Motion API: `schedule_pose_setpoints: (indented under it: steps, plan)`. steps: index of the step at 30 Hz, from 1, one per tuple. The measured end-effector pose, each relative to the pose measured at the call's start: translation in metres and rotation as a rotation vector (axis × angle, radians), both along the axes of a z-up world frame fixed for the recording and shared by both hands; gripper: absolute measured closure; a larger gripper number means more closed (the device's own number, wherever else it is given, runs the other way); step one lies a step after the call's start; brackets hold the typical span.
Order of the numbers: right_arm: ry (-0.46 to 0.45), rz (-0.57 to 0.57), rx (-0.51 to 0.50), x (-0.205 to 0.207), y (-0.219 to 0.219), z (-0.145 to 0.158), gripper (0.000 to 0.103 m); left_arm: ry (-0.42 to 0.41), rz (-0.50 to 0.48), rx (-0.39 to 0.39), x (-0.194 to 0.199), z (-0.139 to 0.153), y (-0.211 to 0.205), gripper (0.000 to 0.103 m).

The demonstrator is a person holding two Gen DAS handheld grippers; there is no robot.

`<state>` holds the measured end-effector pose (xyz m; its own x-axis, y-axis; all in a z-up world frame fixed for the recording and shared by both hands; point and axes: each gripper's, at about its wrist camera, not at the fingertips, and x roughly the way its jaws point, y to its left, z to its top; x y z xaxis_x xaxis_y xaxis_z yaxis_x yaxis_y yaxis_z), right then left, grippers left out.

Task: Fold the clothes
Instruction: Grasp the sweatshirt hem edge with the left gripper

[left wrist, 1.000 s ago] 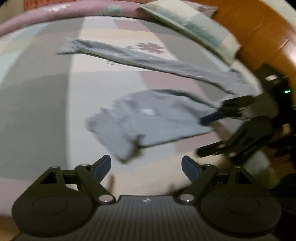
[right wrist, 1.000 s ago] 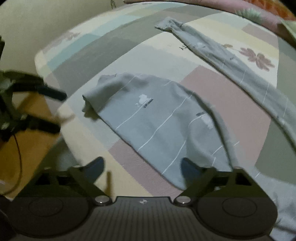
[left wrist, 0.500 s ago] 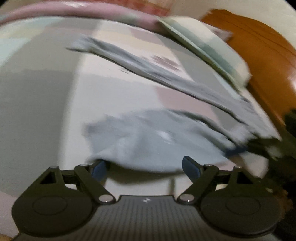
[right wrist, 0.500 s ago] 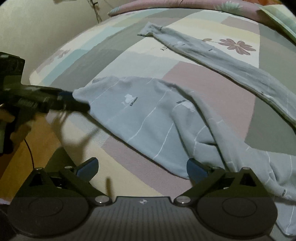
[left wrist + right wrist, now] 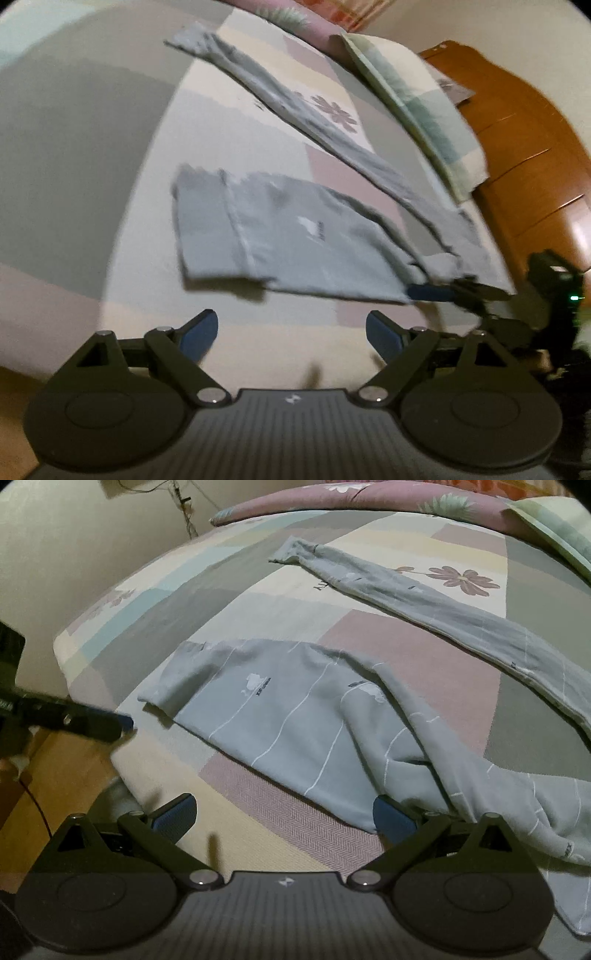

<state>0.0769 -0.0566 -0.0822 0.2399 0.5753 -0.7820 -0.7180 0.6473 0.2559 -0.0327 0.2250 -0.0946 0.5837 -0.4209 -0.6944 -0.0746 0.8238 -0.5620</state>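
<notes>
Grey pyjama trousers with thin white lines (image 5: 295, 716) lie spread on the bed. One leg (image 5: 280, 236) lies near the front, its cuff end folded over. The other leg (image 5: 424, 605) stretches away toward the back. My left gripper (image 5: 291, 334) is open and empty, just in front of the near leg's edge. It shows from the side in the right wrist view (image 5: 122, 723). My right gripper (image 5: 284, 812) is open, its right finger at the hem of the trousers. It shows at the right in the left wrist view (image 5: 428, 291).
The bed has a patchwork sheet (image 5: 406, 657) with flower prints. A pillow (image 5: 413, 96) and a pink rolled quilt (image 5: 351, 498) lie at the far side. A wooden headboard (image 5: 524, 140) stands on the right. The floor (image 5: 55, 775) and bed corner are at the left.
The left gripper let go of the cuff end, which now lies folded on the near leg, and drew back. The right gripper moved closer to the trousers' hem.
</notes>
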Motion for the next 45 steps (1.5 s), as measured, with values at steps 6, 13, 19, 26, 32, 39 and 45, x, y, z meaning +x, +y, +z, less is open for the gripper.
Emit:
schedule_pose_setpoints:
  steps: [6, 13, 19, 26, 32, 39, 45]
  plan:
    - [0.004, -0.018, 0.013, -0.001, -0.001, 0.0, 0.0, -0.058, 0.038, -0.09, 0.027, -0.013, 0.009, 0.012]
    - [0.017, -0.031, 0.046, 0.0, -0.007, -0.001, 0.0, -0.121, 0.203, -0.268, 0.033, -0.031, 0.038, 0.02]
    - [0.036, -0.047, 0.092, 0.002, -0.013, -0.002, 0.0, -0.097, 0.241, -0.247, 0.046, -0.034, 0.051, 0.051]
    - [0.082, -0.084, 0.174, 0.008, -0.025, -0.004, 0.0, -0.072, 0.209, -0.111, 0.058, -0.031, 0.048, 0.078]
    - [0.084, -0.093, 0.201, 0.007, -0.029, -0.006, 0.0, -0.067, 0.213, 0.048, 0.053, -0.022, 0.04, 0.094]
    - [0.061, -0.076, 0.144, 0.003, -0.038, 0.013, 0.0, -0.121, 0.192, 0.223, 0.037, 0.006, 0.042, 0.096]
    - [0.049, -0.233, 0.165, 0.008, -0.091, 0.022, 0.0, -0.135, 0.165, 0.263, 0.029, 0.009, 0.046, 0.096]
